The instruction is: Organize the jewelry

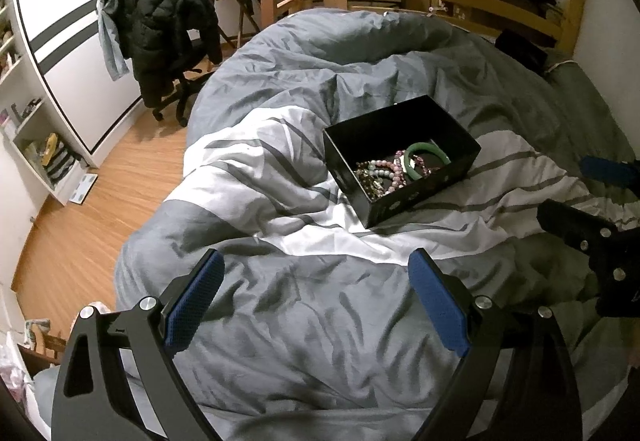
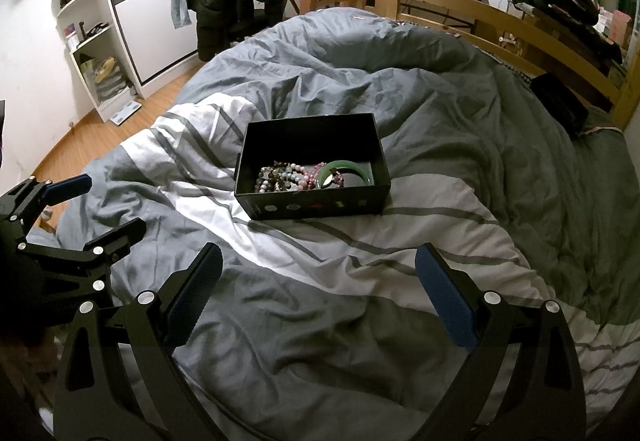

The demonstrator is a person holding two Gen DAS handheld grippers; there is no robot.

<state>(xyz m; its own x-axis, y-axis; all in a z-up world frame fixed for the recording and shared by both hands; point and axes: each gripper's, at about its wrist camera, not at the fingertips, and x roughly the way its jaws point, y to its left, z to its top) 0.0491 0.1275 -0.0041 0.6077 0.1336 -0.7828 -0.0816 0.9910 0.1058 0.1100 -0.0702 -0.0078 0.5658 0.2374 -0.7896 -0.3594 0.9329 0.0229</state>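
Left gripper [image 1: 316, 273] spread, empty; right gripper [image 2: 320, 269] likewise; black box [image 2: 316, 205] holds bangle [image 2: 348, 166], seemingly beaded bracelets [image 2: 280, 175].

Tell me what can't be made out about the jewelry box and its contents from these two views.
- Black box: its near wall hides the floor's front strip in the right wrist view.
- Beaded bracelets: tangled and too small in both views to count.
- Green bangle: partly overlapped by pink beads; the pale item inside it is unidentifiable.
- Box's printed icons: too small to read.
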